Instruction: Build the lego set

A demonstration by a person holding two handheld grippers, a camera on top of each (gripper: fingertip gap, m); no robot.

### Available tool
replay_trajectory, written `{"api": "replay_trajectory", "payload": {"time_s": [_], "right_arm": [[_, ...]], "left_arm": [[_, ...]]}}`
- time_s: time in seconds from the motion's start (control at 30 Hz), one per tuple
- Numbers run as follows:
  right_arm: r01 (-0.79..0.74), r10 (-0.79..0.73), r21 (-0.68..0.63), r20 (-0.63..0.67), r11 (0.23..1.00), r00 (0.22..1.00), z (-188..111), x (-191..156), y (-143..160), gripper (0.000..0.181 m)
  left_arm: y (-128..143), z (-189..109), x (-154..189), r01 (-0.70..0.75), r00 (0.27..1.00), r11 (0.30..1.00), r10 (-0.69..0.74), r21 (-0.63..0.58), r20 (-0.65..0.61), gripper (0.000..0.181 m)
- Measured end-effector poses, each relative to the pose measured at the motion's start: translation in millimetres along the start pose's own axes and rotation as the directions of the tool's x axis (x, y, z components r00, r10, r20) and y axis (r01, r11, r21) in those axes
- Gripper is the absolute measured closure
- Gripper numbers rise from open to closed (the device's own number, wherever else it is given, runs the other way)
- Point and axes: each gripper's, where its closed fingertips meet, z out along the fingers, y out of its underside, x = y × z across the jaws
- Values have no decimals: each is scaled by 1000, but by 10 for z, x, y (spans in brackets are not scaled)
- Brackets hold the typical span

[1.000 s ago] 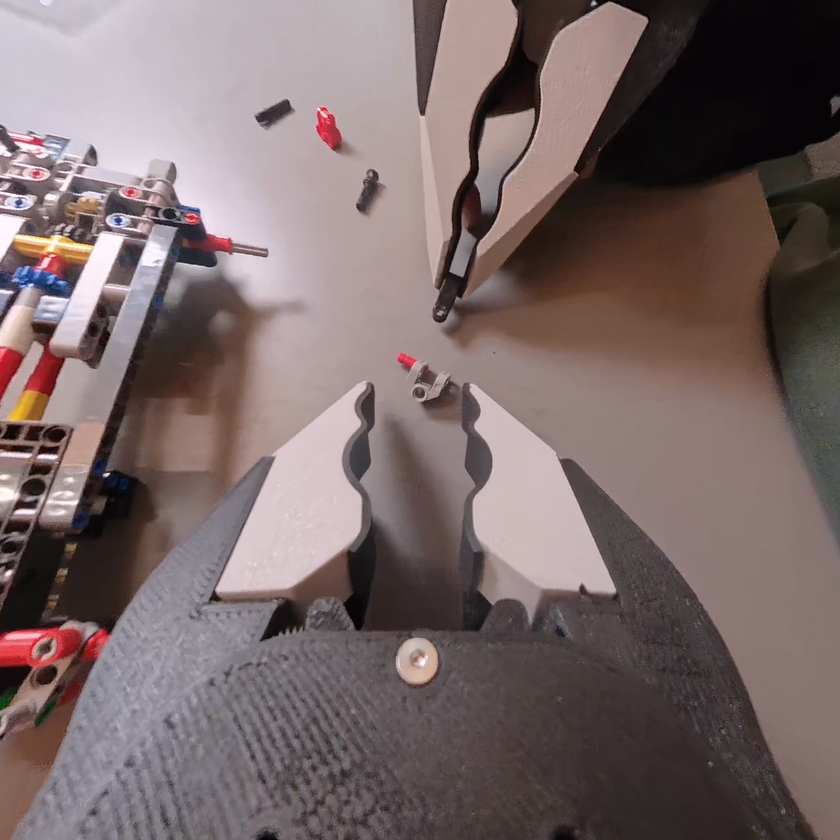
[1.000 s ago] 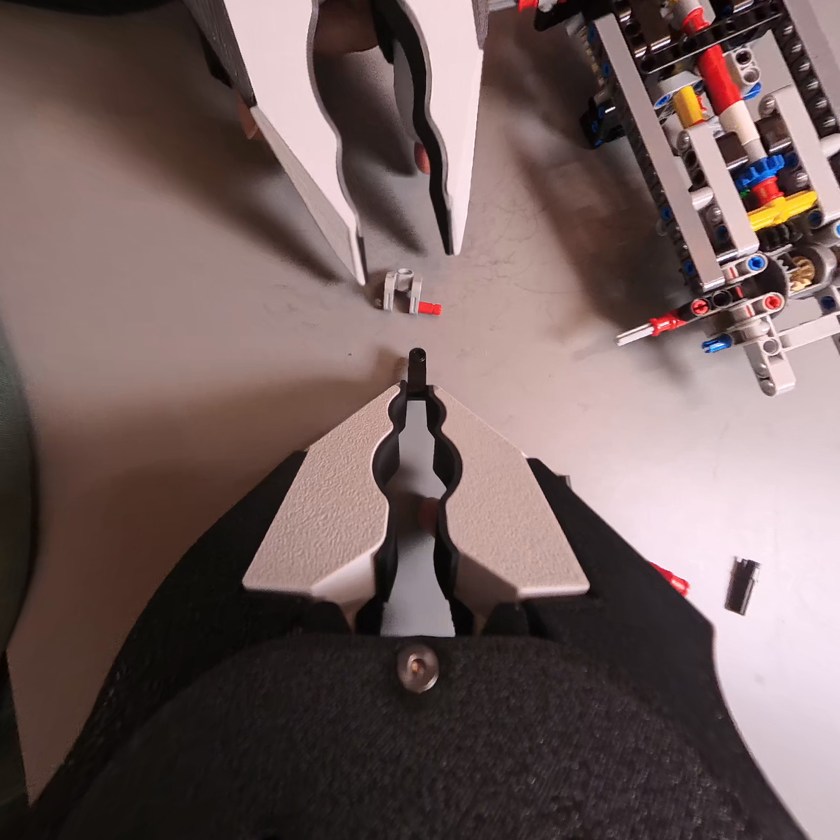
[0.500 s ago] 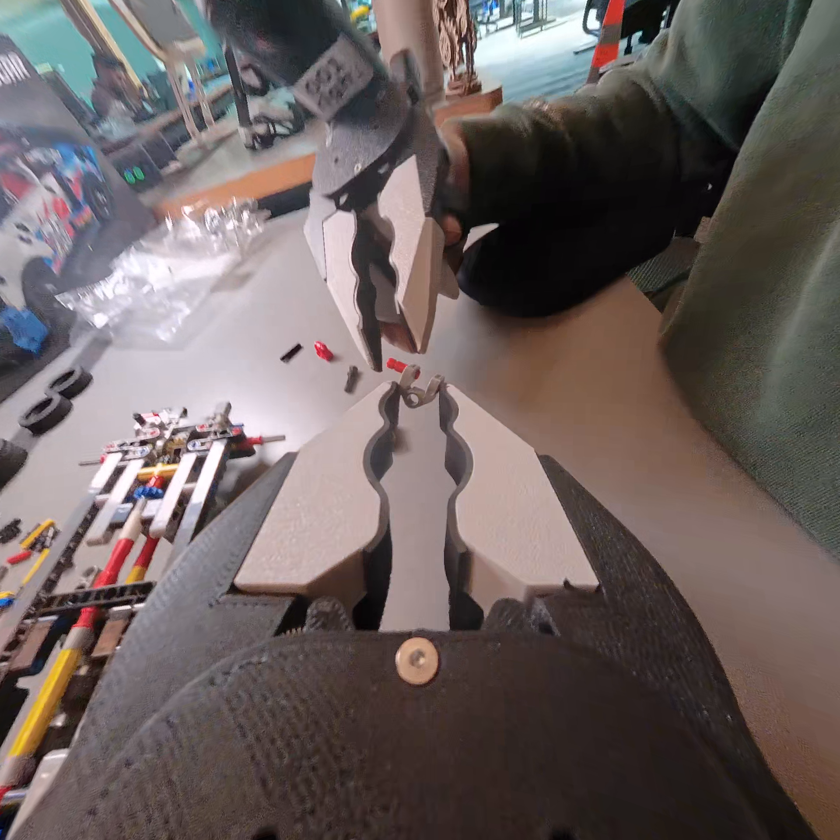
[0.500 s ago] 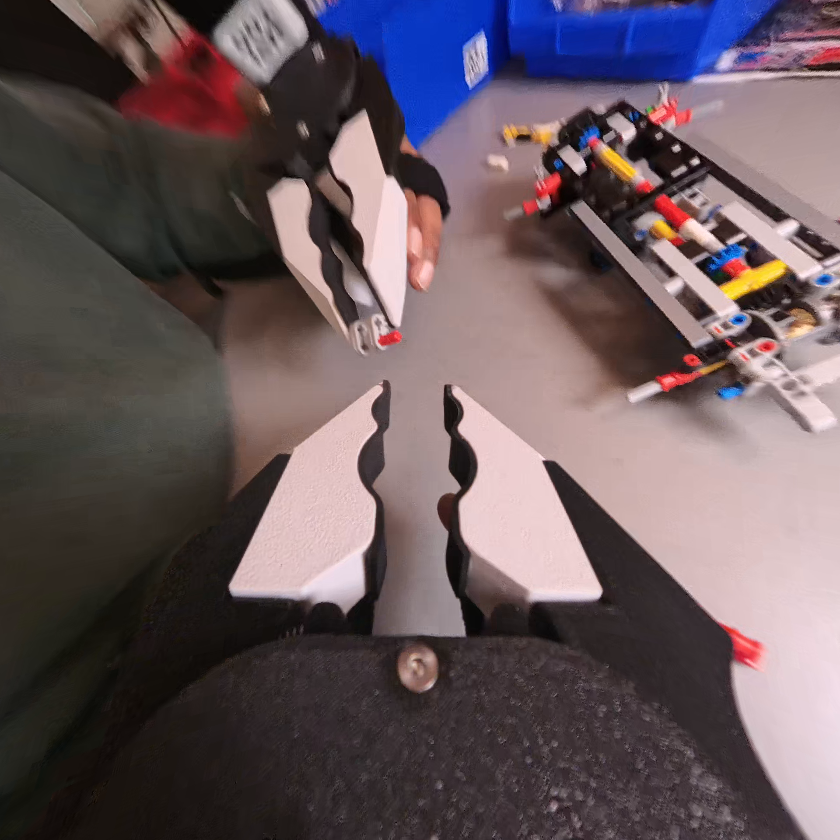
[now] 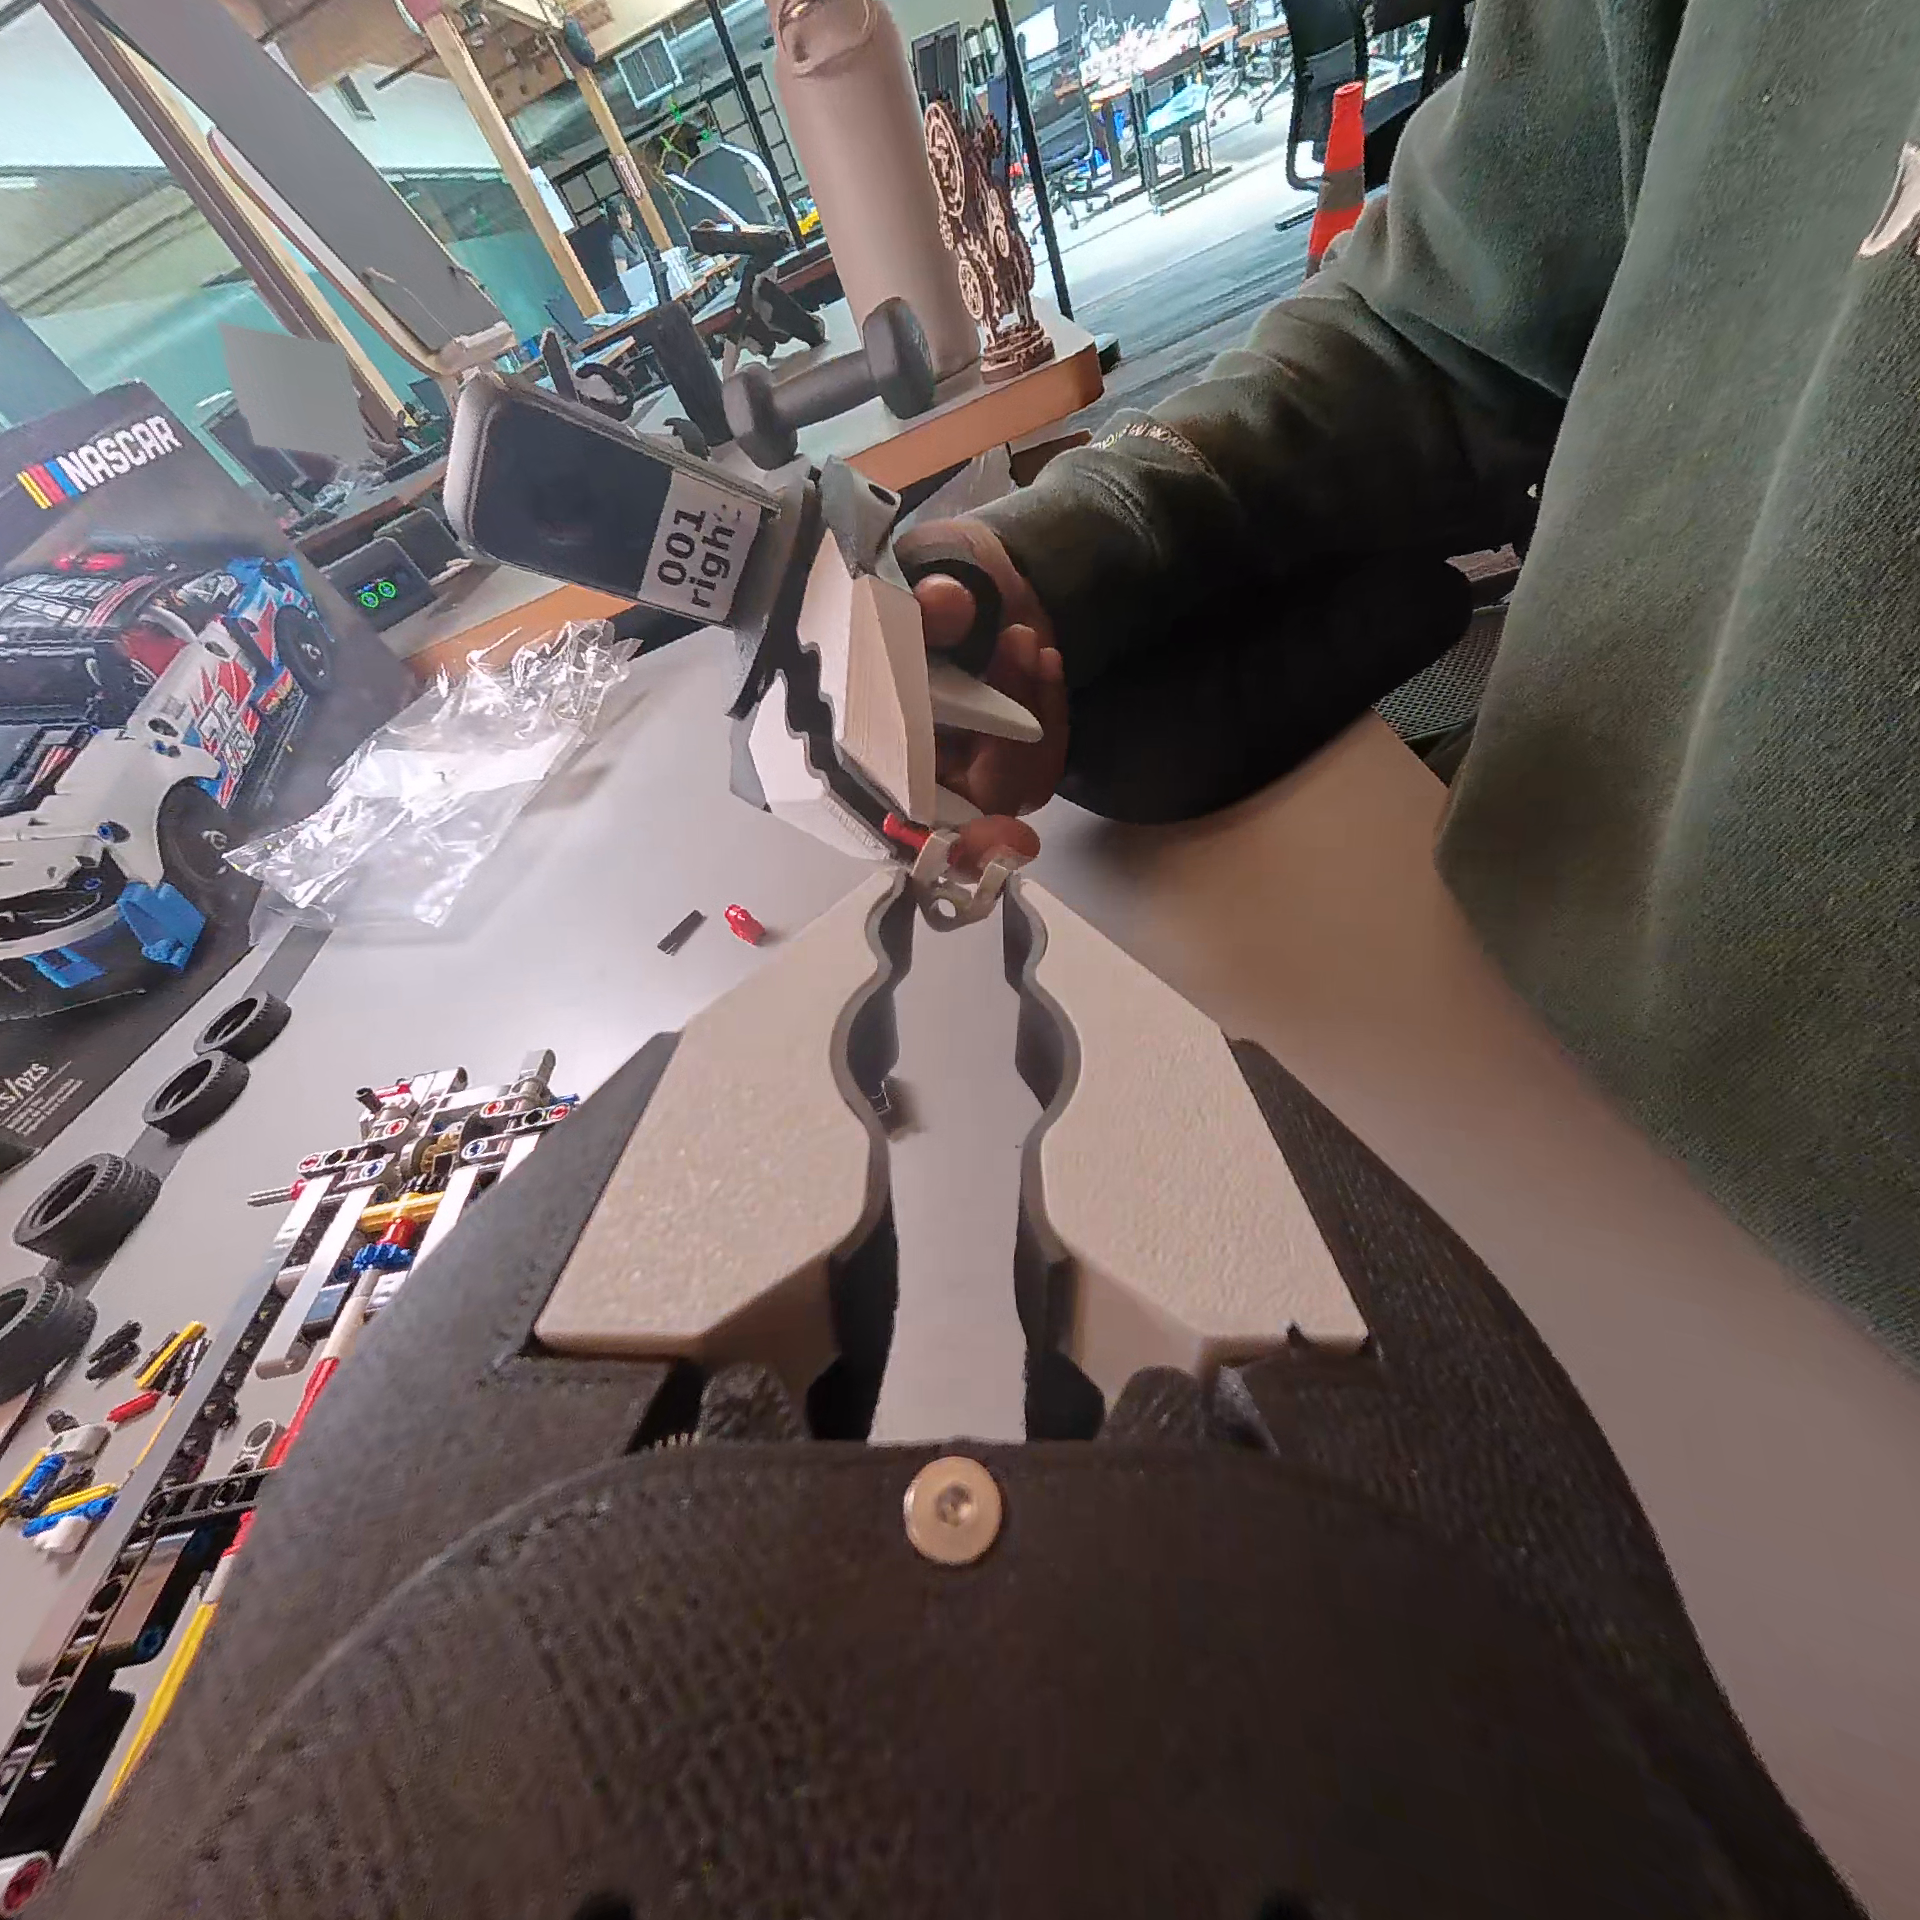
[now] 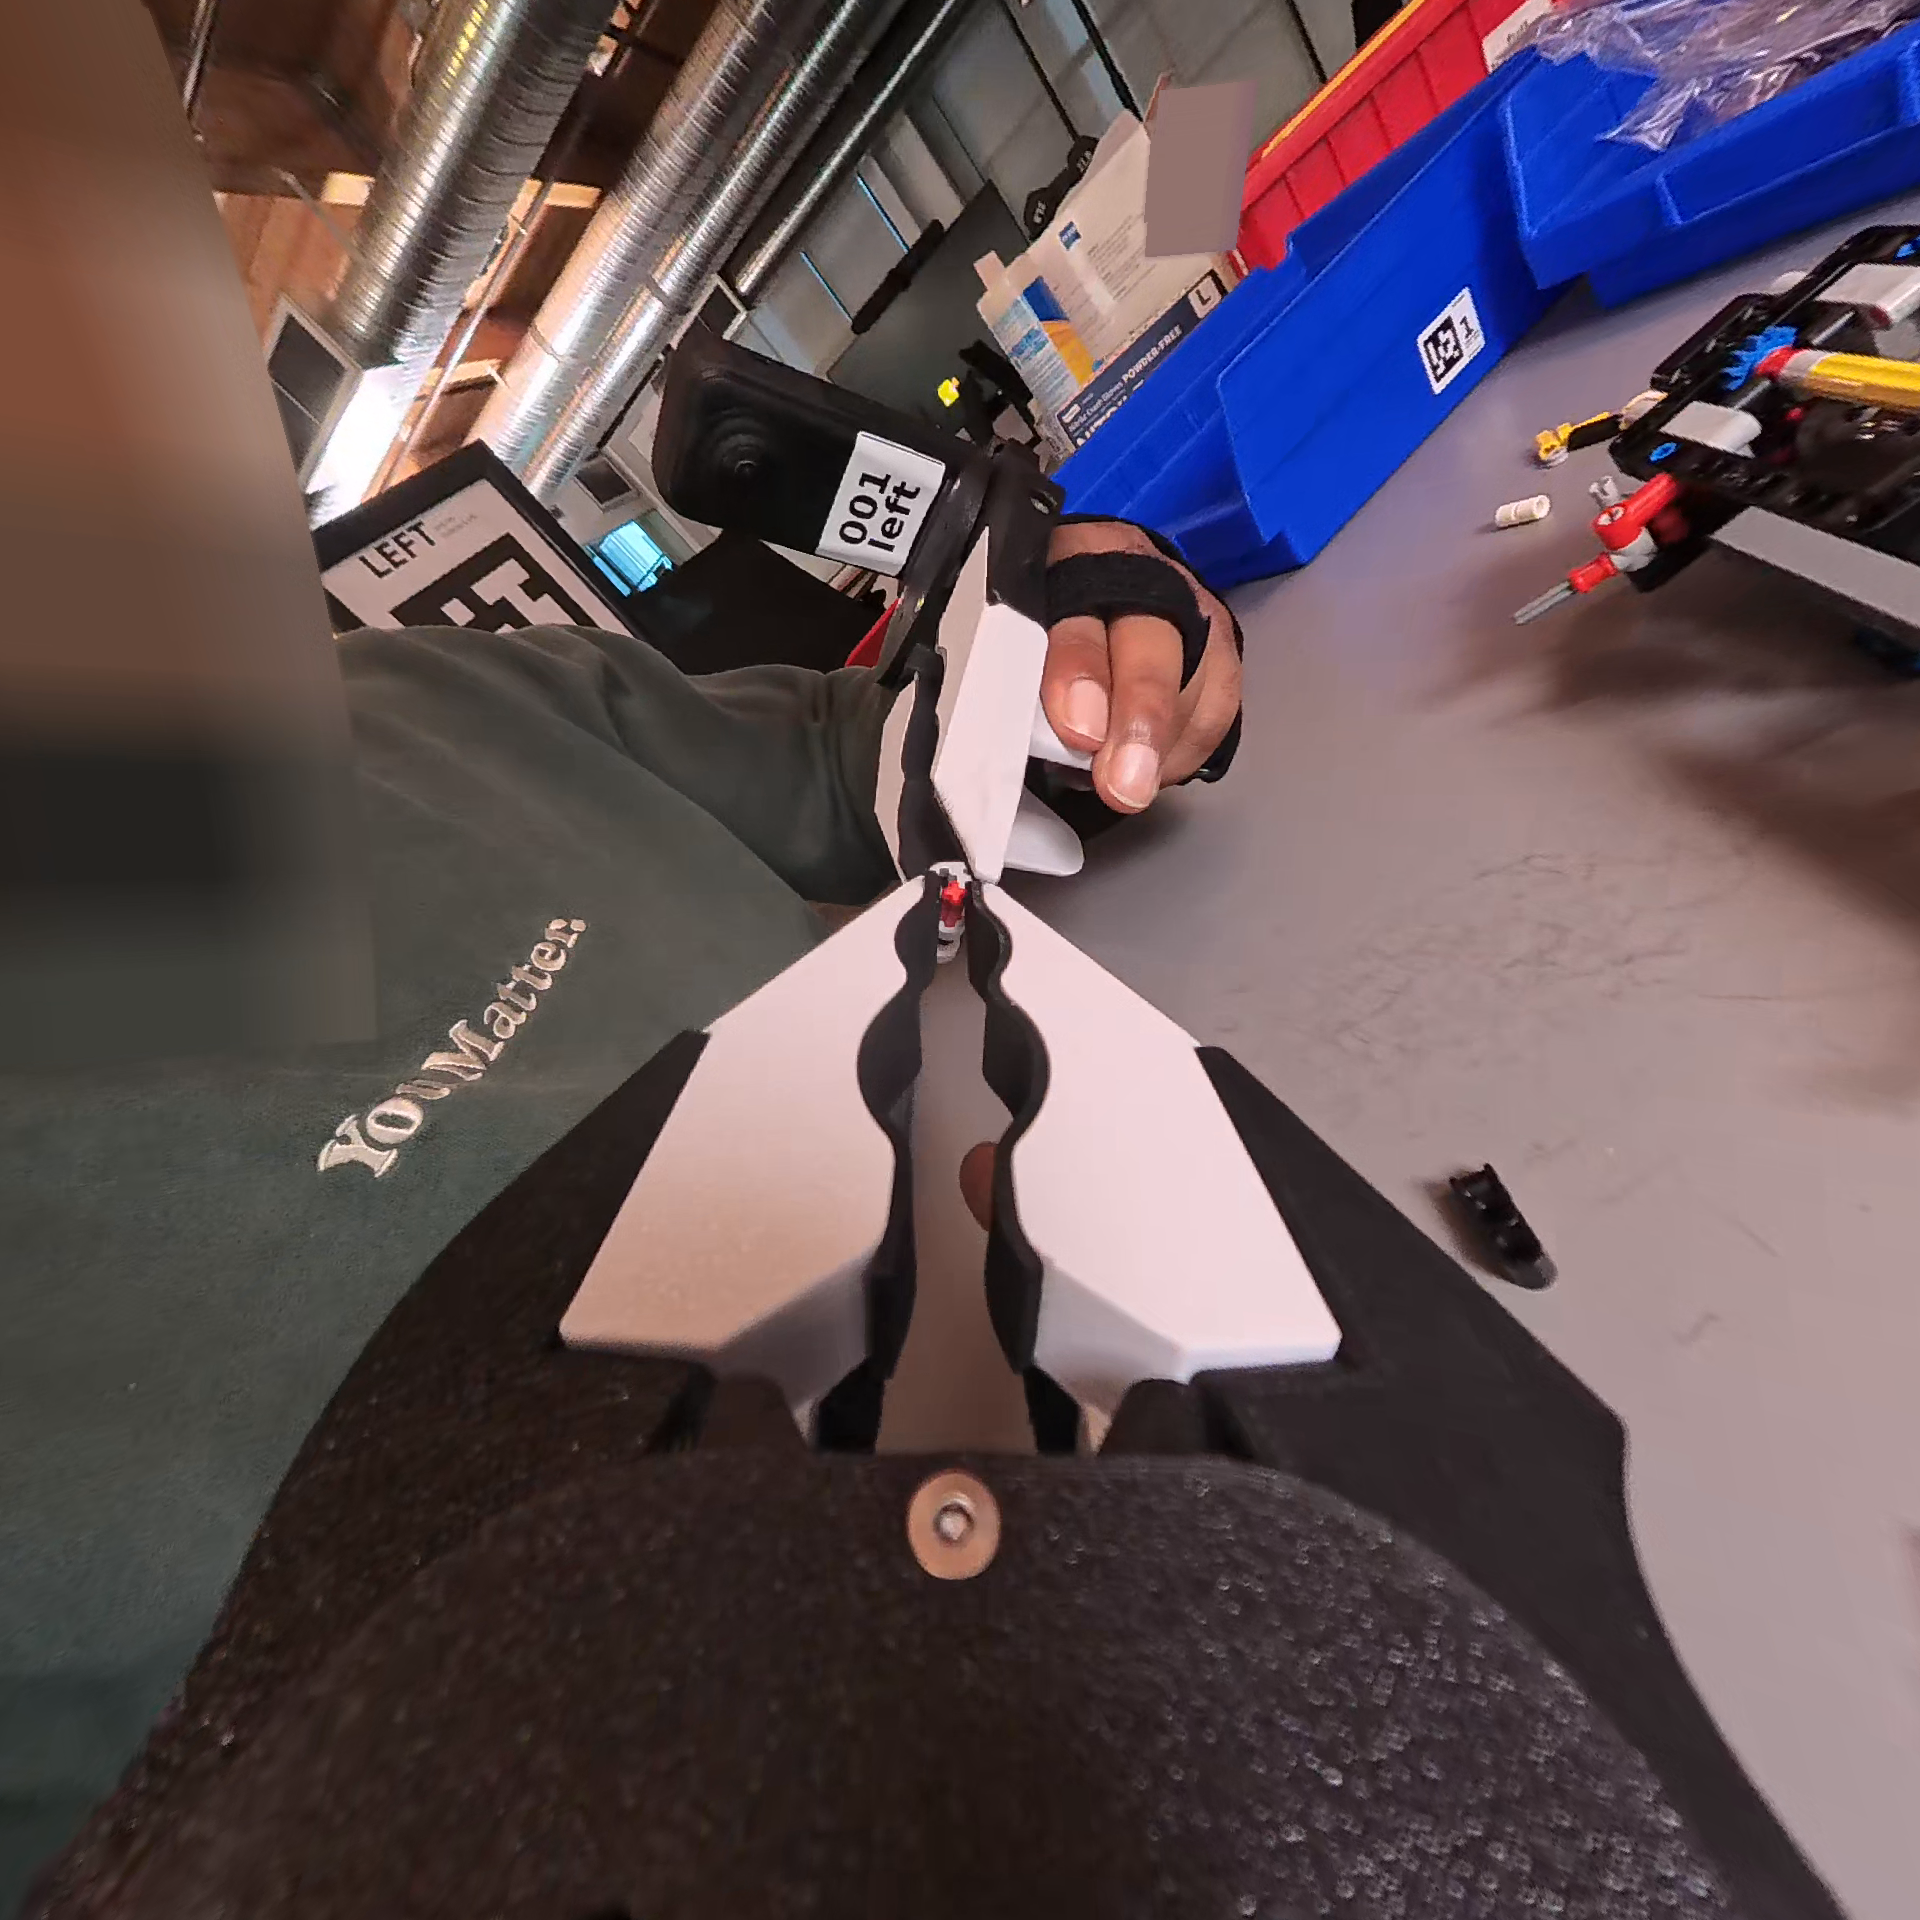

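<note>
Now mid-air: left gripper (image 5: 951, 896) jaws nearly closed, pinching small light-grey lego connector with hole (image 5: 956, 891) at tips. Right gripper (image 6: 948, 914) jaws narrowed onto short red pin (image 6: 950, 900) seated in connector.

Risk: off-axis push twists connector out of tip grip; part drops beside black-and-grey lego chassis frame (image 5: 343, 1236), left of connector.

Since a second ago: connector lifted off table; right gripper's black pin gone.

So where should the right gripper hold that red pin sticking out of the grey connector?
By its free end, the only part of the red pin clear of the grey connector. Come in facing the left gripper, which clamps the connector's body; the right gripper is pinched on that end now.
</note>
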Motion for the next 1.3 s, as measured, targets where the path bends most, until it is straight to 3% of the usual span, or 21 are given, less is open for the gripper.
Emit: {"api": "replay_trajectory", "payload": {"time_s": [0.57, 1.3], "right_arm": [[-49, 48, 4, 108, 999, 993, 25, -153, -1, 181], [-83, 86, -27, 156, 996, 984, 53, -213, 52, 181]], "left_arm": [[-125, -31, 97, 121, 987, 991, -114, 63, -109, 168], [-135, -47, 192, 94, 983, 995, -87, 33, -162, 168]]}}
